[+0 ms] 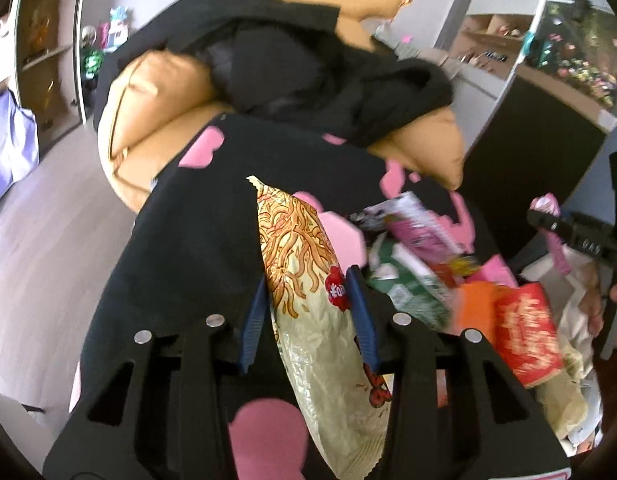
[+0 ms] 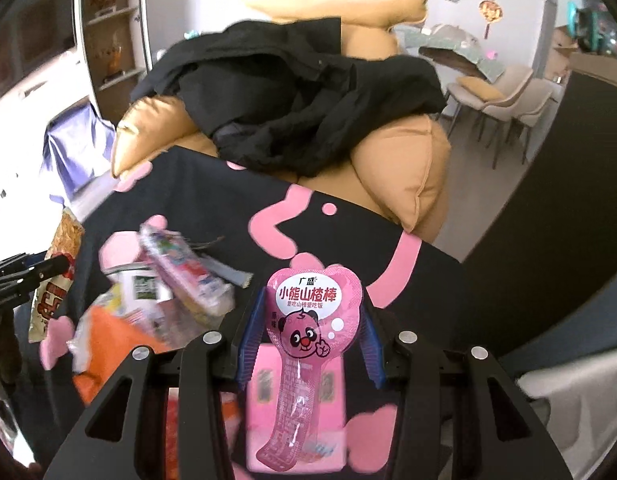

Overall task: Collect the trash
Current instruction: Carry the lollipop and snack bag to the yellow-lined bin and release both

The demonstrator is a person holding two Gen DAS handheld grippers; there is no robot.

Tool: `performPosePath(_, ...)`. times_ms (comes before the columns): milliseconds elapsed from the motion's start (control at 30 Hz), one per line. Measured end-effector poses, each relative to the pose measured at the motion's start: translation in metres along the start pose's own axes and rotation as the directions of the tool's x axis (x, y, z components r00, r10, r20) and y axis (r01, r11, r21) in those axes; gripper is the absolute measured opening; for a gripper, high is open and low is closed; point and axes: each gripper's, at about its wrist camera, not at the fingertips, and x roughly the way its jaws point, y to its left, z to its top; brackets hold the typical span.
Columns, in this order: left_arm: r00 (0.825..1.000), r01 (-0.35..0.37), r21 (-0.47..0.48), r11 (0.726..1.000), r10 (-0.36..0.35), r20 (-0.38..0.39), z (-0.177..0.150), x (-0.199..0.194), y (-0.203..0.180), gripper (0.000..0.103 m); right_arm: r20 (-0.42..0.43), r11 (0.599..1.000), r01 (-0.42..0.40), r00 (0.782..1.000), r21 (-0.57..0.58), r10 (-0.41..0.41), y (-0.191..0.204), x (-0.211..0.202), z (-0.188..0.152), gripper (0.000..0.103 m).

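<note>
Both grippers are loaded! The left gripper (image 1: pixel 308 312) clamps its blue ribbed pads on a long crinkly cream noodle-print snack bag (image 1: pixel 304 280), pinched mid-length. The right gripper (image 2: pixel 308 344) pinches a glossy pink spoon-shaped candy wrapper with a cartoon bear (image 2: pixel 308 328) at its wide head, the narrow tail dangling below. Under them lies the loose pile of foil and plastic wrappers (image 2: pixel 160 304) on the soft black cloth with pink blotches (image 2: pixel 212 208), draped before a tan cushioned armchair (image 2: pixel 404 168). Best play, I'd say: keep both grips firm, since slick film slides easily, and carry each piece clear of the pile before letting go.
</note>
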Motion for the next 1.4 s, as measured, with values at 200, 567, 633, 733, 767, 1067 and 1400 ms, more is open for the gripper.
performPosePath(200, 0.996, 0.030, 0.042, 0.999, -0.033, 0.084, -0.009, -0.043, -0.034, 0.038, 0.071, 1.000, 0.006, 0.997, 0.014, -0.007, 0.024, -0.050, -0.033, 0.041)
performPosePath(567, 0.981, 0.145, 0.125, 0.981, -0.160, 0.113, -0.029, -0.071, -0.123, 0.038, 0.234, 0.976, 0.028, 0.969, 0.215, -0.080, -0.007, -0.148, -0.104, 0.041)
performPosePath(633, 0.977, 0.163, 0.152, 0.975, -0.181, 0.115, -0.034, -0.074, -0.143, 0.038, 0.263, 0.969, 0.052, 0.958, 0.241, -0.117, -0.018, -0.166, -0.119, 0.041)
performPosePath(733, 0.972, 0.187, 0.209, 0.960, -0.212, 0.102, -0.042, -0.073, -0.181, 0.039, 0.283, 0.957, 0.089, 0.944, 0.276, -0.170, -0.040, -0.183, -0.139, 0.041)
performPosePath(767, 0.971, 0.195, 0.227, 0.954, -0.221, 0.095, -0.045, -0.073, -0.193, 0.039, 0.286, 0.953, 0.097, 0.941, 0.286, -0.181, -0.048, -0.187, -0.145, 0.041)
performPosePath(1067, 0.921, 0.358, 0.318, 0.878, -0.388, 0.032, -0.079, -0.054, -0.307, 0.039, 0.270, 0.896, 0.258, 0.891, 0.362, -0.366, -0.112, -0.228, -0.215, 0.041)
performPosePath(1400, 0.866, 0.495, 0.387, 0.778, -0.479, -0.144, -0.144, -0.004, -0.412, 0.039, 0.206, 0.815, 0.345, 0.853, 0.466, -0.479, -0.170, -0.256, -0.281, 0.041)
